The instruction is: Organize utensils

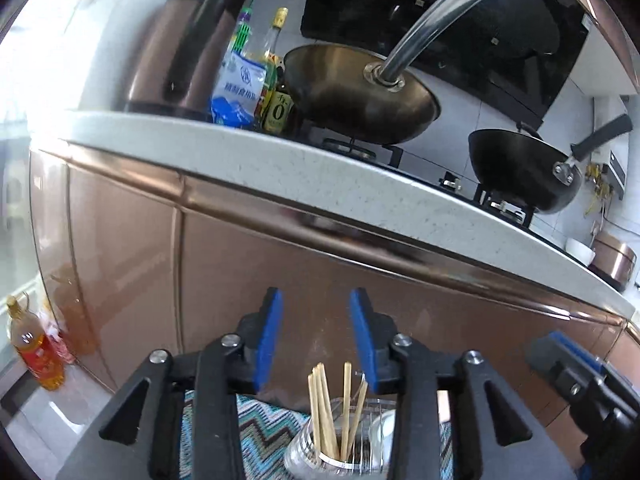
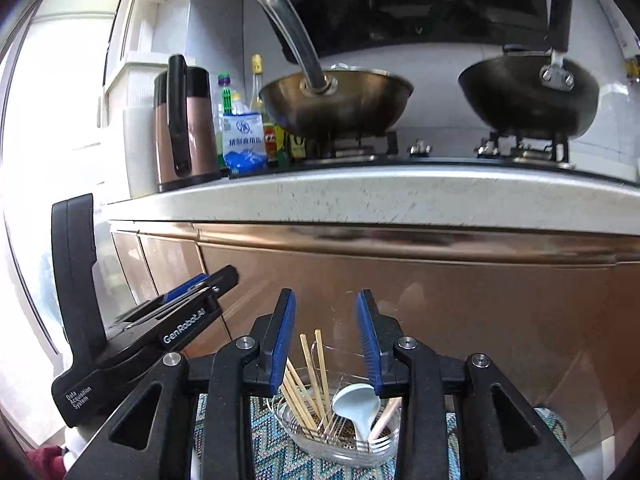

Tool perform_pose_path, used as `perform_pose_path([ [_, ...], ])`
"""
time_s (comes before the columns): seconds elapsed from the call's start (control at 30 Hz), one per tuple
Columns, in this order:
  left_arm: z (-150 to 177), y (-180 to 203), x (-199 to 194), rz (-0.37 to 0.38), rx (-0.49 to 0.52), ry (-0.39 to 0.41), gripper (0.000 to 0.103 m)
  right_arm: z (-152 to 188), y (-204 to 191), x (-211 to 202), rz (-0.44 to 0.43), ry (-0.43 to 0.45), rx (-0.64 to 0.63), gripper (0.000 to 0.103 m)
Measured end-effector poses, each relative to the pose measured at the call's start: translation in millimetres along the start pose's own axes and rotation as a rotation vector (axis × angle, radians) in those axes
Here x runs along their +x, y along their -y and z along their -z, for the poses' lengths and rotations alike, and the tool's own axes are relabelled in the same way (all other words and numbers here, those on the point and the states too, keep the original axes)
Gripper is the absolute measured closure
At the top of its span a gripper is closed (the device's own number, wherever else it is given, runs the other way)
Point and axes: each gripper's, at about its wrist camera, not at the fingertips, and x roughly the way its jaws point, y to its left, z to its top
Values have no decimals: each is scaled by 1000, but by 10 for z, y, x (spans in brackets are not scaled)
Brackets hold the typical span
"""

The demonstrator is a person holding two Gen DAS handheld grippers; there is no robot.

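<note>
Right at the bottom of the right wrist view, the right gripper (image 2: 326,340) has its blue pads apart, and nothing is between them. Just below and past it sits a clear holder (image 2: 384,446) on a zigzag cloth (image 2: 280,464). In the holder stand the wooden chopsticks (image 2: 310,384), leaning to the left, and a white spoon (image 2: 356,408) rests beside them on the right. In the left wrist view, the left gripper (image 1: 316,336) is also open and empty, low in the middle of the frame, with the chopsticks poking up under it. Behind both, across the middle of each picture, runs the kitchen counter (image 2: 360,196) with two woks on the stove above it. It looks like the utensils are already in the holder, so this step seems to be letting go and finishing up. Next, I think the hands should lift away gently without bumping the sticks, or look for any utensil left out.
</note>
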Motion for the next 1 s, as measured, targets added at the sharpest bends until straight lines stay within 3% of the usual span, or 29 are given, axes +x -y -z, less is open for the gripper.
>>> perform_pose_path([
  [0.2,-114,90,-567,-51,68,14,61,-1,-110,-472,43,33,-14,64],
  [0.57,-127,337,-1748,-136,196,117,45,95,-264,-1340,119,95,-2,56],
  [1.0,32,347,-2600,-156,236,193,34,216,-579,-2086,228,181,-68,40],
])
